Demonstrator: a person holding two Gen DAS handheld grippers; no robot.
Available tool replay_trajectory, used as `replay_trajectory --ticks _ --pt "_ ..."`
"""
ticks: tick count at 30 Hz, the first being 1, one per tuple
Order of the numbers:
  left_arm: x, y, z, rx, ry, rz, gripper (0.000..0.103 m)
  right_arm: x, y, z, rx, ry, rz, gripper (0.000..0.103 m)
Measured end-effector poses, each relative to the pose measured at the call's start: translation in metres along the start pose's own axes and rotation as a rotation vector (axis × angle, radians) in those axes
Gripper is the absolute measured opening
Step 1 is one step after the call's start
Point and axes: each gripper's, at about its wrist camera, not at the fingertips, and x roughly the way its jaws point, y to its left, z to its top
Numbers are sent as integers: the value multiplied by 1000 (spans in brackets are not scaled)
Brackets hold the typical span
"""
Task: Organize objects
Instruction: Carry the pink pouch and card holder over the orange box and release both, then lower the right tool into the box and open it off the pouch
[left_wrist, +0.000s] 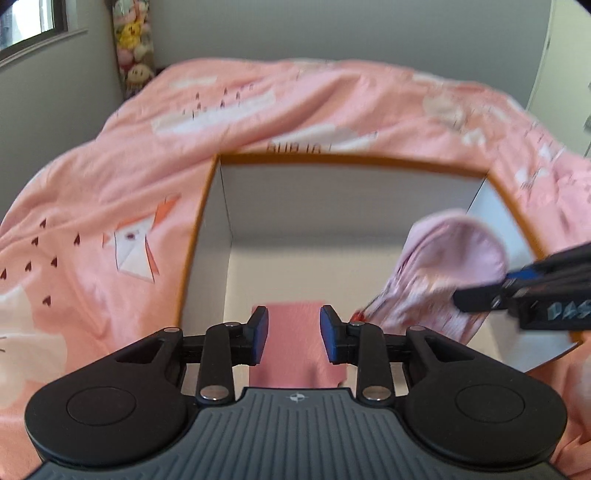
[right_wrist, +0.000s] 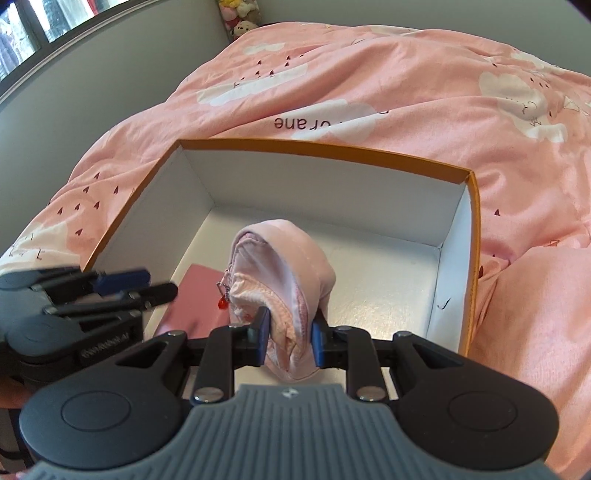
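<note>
Right wrist view: a soft, quilted pale-pink zip pouch (right_wrist: 284, 266) with a red bead pull is clamped between the blue-padded fingers of the right gripper (right_wrist: 290, 334), held tilted downward over the white-lined, orange-rimmed cardboard box (right_wrist: 474, 236). At left of frame, the left gripper (left_wrist: 294, 338) is angled down into the box, its fingers parted and empty above a flat pink card (left_wrist: 295, 347) lying on the box floor. The box is set on a bed (right_wrist: 406, 74) covered by a rumpled pink quilt printed with white clouds, beside grey walls.

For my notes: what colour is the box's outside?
Orange outside, white inside; the box shows best in the right wrist view.
</note>
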Motion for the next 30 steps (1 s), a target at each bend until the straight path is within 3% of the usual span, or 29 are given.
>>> replay_trajectory --ticks 4,11,18,23,25,30 --pt "-20 14 15 -73 -87 -54 40 4 1 6 -18 68 14 25" --pt "-35 59 29 -218 -169 -39 52 40 -7 23 13 290 76 28" --pt "-24 96 25 -338 -131 -52 52 76 -9 34 77 331 66 35" --pt "-16 101 18 -358 -101 -85 52 95 -7 30 109 342 95 37" --pt "-13 101 17 -364 -91 -97 52 97 -2 30 88 326 126 36" --pt "-11 103 15 -376 -86 -105 52 97 18 28 -54 289 94 36"
